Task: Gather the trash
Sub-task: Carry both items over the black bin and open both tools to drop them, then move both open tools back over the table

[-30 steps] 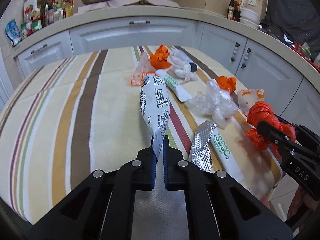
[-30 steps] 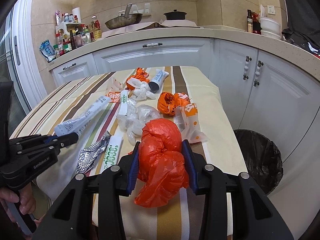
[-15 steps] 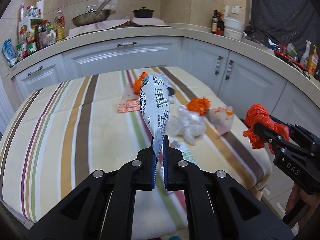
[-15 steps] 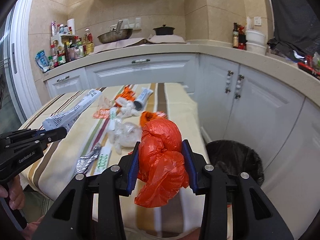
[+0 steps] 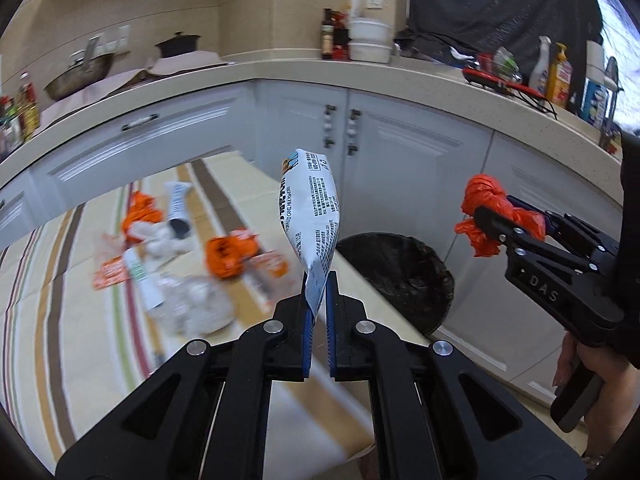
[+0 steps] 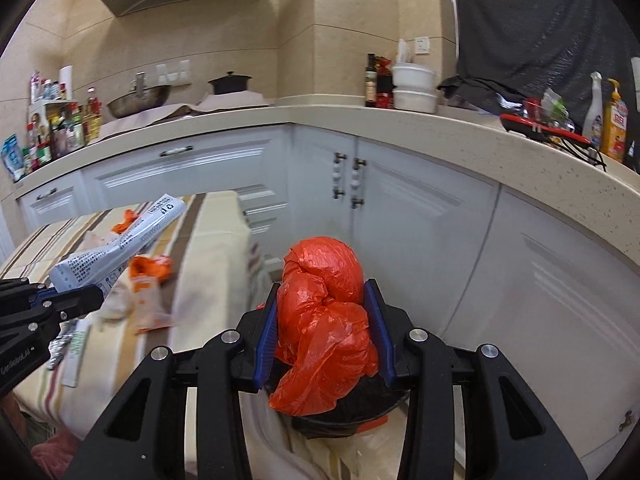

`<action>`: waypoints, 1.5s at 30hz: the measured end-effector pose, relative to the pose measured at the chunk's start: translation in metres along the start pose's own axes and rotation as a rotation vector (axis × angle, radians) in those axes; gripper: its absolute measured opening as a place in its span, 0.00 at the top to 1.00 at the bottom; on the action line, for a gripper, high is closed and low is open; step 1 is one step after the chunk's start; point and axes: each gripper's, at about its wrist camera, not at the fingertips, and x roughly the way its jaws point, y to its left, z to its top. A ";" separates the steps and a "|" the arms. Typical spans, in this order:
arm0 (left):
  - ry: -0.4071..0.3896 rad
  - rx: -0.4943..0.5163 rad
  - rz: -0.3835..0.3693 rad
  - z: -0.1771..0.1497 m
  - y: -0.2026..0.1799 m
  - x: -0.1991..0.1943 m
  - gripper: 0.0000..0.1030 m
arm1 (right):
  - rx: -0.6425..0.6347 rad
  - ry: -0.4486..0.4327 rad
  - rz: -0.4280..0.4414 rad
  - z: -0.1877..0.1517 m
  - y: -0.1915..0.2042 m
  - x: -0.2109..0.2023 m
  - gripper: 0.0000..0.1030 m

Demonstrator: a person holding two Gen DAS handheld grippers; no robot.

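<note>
Both grippers clamped trash for dropping: right (image 6: 324,332) held the bag (image 6: 324,312) over the bin (image 5: 400,276), left (image 5: 316,316) pinched the packet (image 5: 310,216).

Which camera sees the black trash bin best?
The left wrist view. There the trash bin shows its open mouth beside the table. In the right wrist view the orange bag in the right tongs hides most of it; only its lower rim peeks out.
</note>
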 end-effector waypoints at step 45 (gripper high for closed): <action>0.077 -0.131 0.204 -0.027 0.051 -0.005 0.60 | -0.003 0.027 0.224 -0.008 0.050 0.021 0.39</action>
